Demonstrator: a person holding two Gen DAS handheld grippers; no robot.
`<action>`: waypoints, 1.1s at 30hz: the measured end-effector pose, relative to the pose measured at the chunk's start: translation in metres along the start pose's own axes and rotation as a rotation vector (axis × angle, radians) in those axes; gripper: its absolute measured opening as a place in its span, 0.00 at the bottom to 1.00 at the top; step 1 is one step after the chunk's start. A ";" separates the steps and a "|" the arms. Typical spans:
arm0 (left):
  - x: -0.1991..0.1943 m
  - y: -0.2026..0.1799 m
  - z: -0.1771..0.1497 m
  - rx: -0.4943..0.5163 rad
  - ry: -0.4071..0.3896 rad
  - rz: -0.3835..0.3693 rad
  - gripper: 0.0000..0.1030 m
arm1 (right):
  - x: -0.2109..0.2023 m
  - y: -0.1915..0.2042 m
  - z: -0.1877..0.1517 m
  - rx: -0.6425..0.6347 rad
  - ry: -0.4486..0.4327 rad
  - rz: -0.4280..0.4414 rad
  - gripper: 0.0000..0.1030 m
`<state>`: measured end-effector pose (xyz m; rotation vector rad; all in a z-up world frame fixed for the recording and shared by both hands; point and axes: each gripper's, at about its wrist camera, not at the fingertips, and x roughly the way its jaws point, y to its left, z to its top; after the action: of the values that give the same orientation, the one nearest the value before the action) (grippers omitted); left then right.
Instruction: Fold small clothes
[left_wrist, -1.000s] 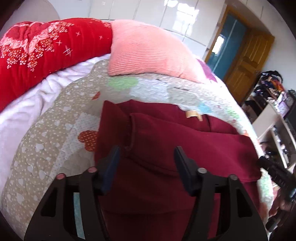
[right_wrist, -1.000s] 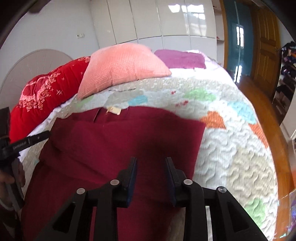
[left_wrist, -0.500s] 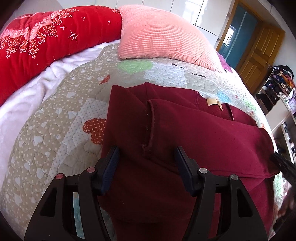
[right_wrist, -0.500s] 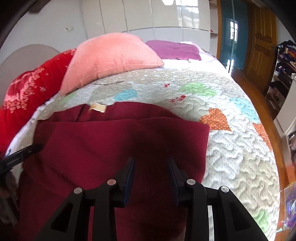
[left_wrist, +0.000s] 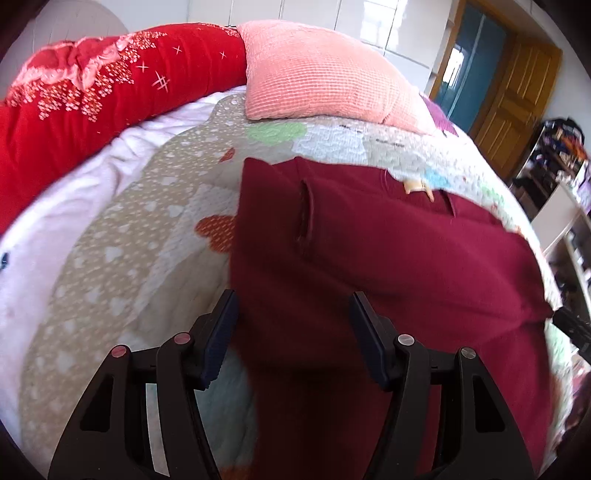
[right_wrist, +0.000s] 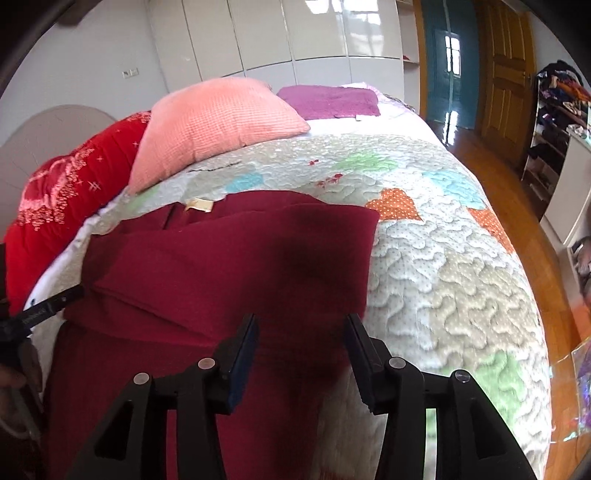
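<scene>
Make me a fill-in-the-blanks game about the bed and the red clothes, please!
1. The dark red garment lies on a ____ with heart shapes.
2. The pillow beside the red blanket is colored ____.
3. The jaws of the left gripper and the right gripper are both ____.
4. Far behind the pillow lies a folded ____ cloth.

Missing words: quilt; pink; open; purple

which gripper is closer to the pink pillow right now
Left, probably. The left gripper is over the maroon garment's pillow-side edge; the right gripper is at its opposite edge, away from the pink pillow.
</scene>
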<state>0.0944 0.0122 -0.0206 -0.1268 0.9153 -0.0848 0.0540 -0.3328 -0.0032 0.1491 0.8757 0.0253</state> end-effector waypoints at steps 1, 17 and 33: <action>-0.003 0.000 -0.003 0.002 0.006 0.006 0.60 | -0.007 0.000 -0.005 -0.002 0.007 0.009 0.45; -0.066 0.018 -0.078 -0.042 0.070 -0.009 0.60 | -0.032 0.003 -0.091 -0.023 0.101 0.039 0.49; -0.084 0.026 -0.110 -0.064 0.075 0.008 0.60 | -0.080 0.022 -0.136 -0.054 0.139 0.146 0.60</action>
<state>-0.0435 0.0409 -0.0252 -0.1801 0.9934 -0.0529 -0.1013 -0.3011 -0.0247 0.1617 1.0003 0.1976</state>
